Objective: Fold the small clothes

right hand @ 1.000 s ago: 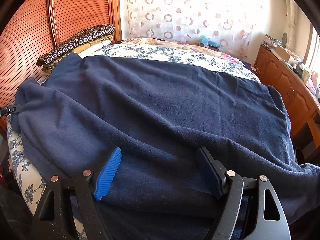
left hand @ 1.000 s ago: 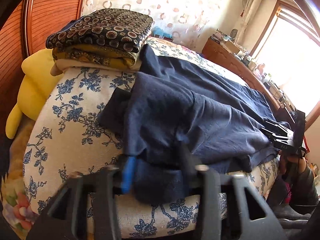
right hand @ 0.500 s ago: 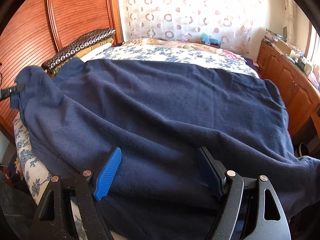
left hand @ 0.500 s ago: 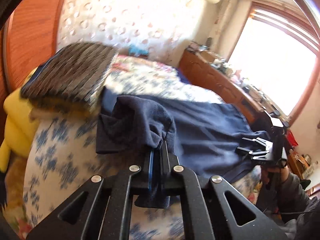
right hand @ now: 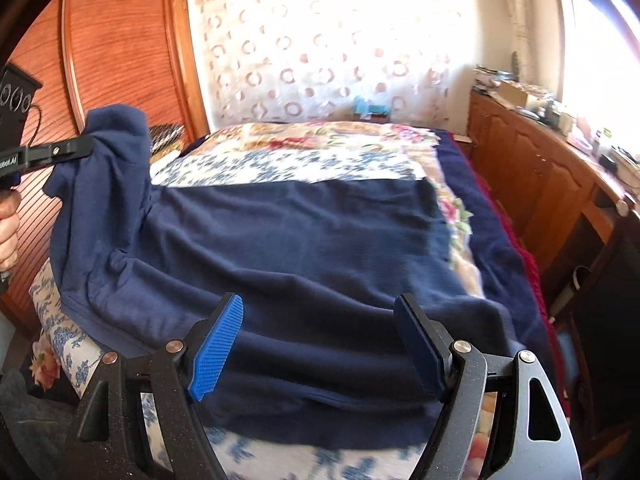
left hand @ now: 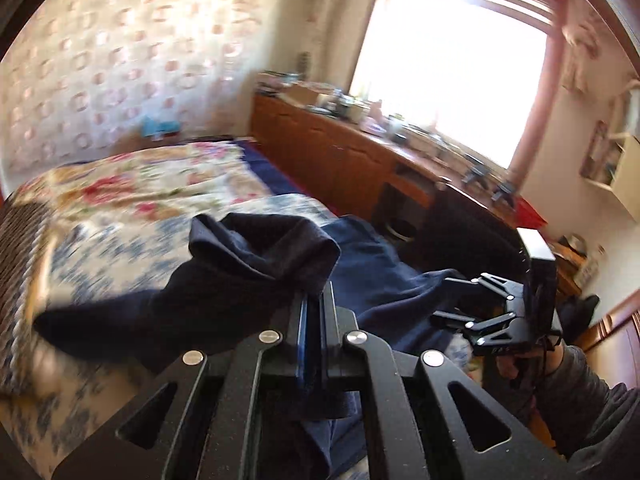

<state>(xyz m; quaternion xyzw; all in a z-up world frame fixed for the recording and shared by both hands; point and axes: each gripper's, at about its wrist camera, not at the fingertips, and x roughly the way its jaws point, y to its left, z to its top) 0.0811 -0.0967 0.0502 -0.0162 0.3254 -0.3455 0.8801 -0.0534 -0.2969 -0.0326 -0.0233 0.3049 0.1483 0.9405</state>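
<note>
A navy fleece garment (right hand: 304,248) lies spread over the floral bed (right hand: 304,160). My left gripper (left hand: 314,300) is shut on one end of it and holds that bunched end (left hand: 256,256) lifted above the bed; it shows in the right wrist view (right hand: 86,146) at the far left, with cloth hanging down from it. My right gripper (right hand: 318,332) is open, its jaws wide apart over the garment's near edge, with the blue pad (right hand: 216,348) just above the cloth. It also shows in the left wrist view (left hand: 472,304), open at the garment's other end.
A stack of folded patterned cloths (right hand: 166,136) lies by the wooden headboard (right hand: 116,48). A wooden dresser (right hand: 540,184) with clutter runs along the right under a bright window (left hand: 452,60). A curtain (right hand: 328,48) hangs behind the bed.
My left gripper has lifted the garment's end higher and swung it to the right, over the bed. The right gripper stayed open at the near edge.
</note>
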